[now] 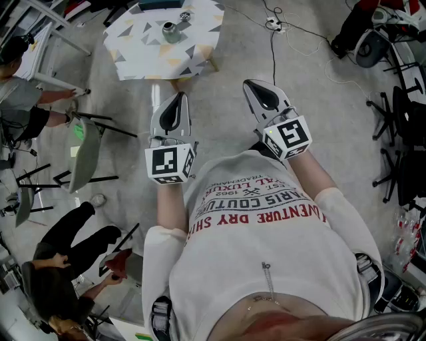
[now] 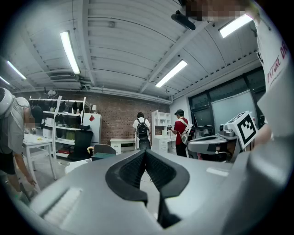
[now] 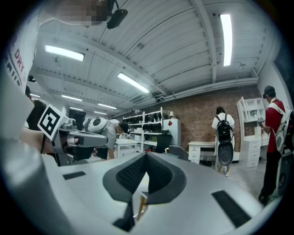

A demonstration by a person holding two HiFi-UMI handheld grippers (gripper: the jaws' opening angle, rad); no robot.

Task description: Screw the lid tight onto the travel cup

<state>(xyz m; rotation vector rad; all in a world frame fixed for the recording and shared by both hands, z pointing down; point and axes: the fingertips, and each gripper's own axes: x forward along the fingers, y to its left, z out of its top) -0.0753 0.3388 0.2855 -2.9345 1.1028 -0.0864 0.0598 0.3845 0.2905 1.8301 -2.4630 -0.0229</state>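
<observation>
A person in a white printed shirt point(image 1: 266, 266) holds two handheld grippers out in front of the chest, well above the grey floor point(image 1: 319, 113). The left gripper point(image 1: 178, 100) point(image 2: 146, 153) has its jaws pressed together with nothing between them, and the right gripper point(image 1: 256, 90) point(image 3: 146, 158) is likewise closed and empty. Each carries a marker cube at its rear, the left cube point(image 1: 170, 164) and the right cube point(image 1: 287, 136). Ahead of both tools, well apart from them, stands a small table with a triangle-patterned top point(image 1: 133, 40). The travel cup point(image 1: 172, 31) sits upright on it, and a small round piece point(image 1: 185, 15), possibly its lid, lies just beside the cup. To the left a seated person point(image 1: 60, 266) and another bending over point(image 1: 20, 100) are by folding chairs point(image 1: 83, 156). Farther back two people with backpacks point(image 2: 142, 131) stand before a brick wall point(image 2: 115, 117)
</observation>
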